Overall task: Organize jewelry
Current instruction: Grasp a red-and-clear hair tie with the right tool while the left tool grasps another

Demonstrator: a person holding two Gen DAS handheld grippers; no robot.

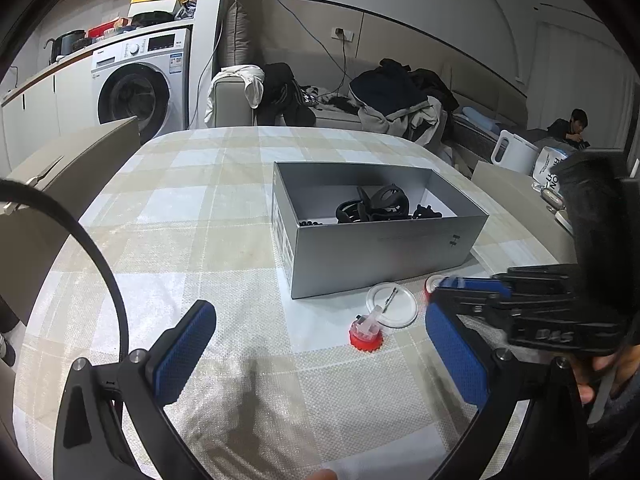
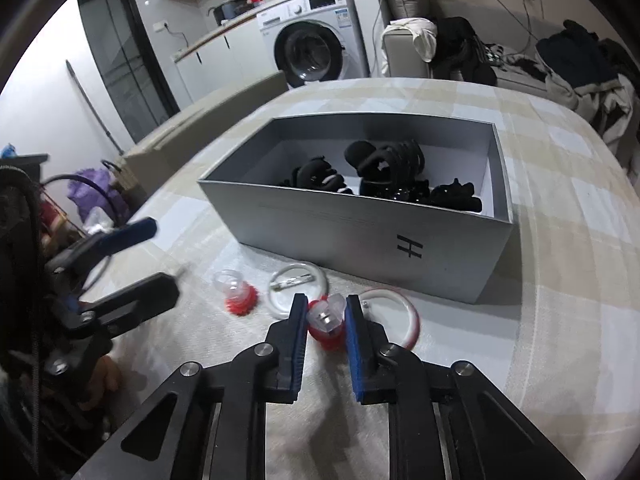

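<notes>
Between right tongs (image 2: 326, 312): red ornament (image 2: 326, 326).

a grey box (image 2: 360, 236) of black clips (image 2: 384, 168) on a beige-and-white checked tablecloth (image 1: 180, 240), red-based trinket (image 1: 365, 334) nearby.

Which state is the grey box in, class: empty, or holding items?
Holding items. The open-topped grey box contains several black hair clips lying on its pale floor; no lid covers it.
</notes>
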